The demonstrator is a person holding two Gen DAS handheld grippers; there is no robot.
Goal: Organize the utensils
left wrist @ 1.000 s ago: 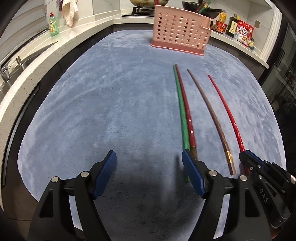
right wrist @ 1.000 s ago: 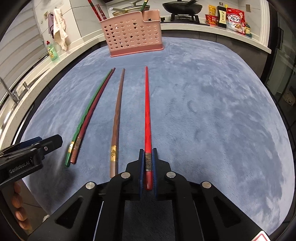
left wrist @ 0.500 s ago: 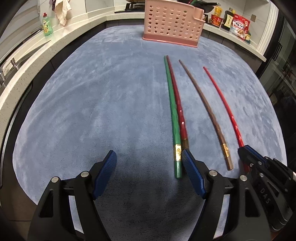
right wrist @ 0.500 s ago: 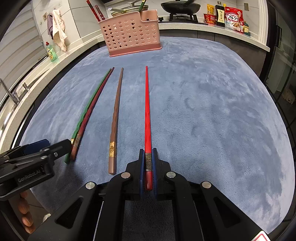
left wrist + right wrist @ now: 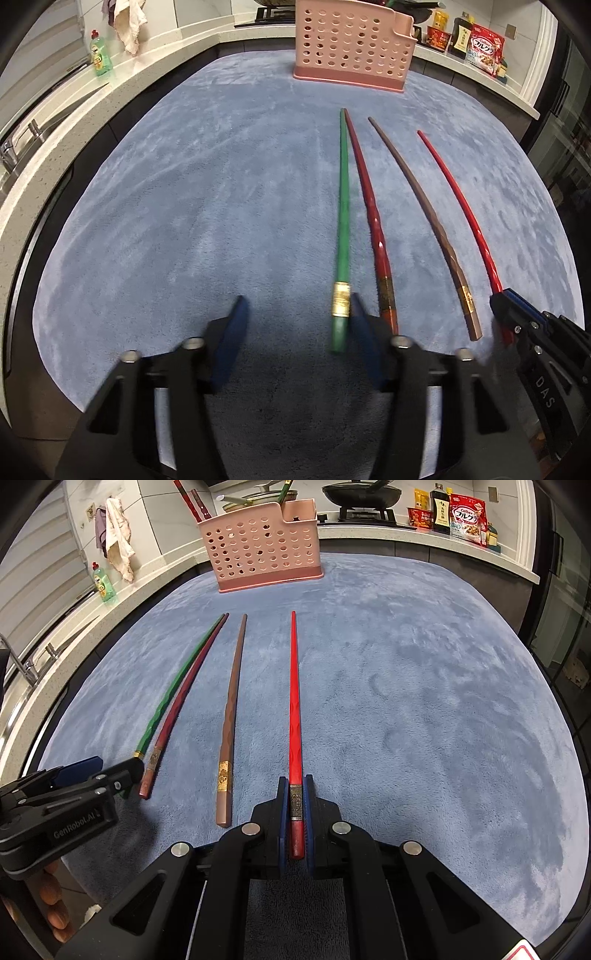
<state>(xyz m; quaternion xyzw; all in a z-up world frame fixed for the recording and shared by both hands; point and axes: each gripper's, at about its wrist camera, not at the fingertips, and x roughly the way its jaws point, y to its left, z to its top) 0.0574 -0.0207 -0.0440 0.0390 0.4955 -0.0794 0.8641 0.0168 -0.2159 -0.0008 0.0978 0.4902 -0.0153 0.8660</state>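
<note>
Fingers (image 5: 282, 812) clamped on red chopstick (image 5: 294, 701)

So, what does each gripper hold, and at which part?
Right gripper clamps the bright red chopstick at its thick banded end. Left gripper is open, holding nothing.

Both views are taken low and close over the blue mat (image 5: 221, 221), facing the pink basket (image 5: 262, 550); the four chopsticks are shared, seen from left and right.
</note>
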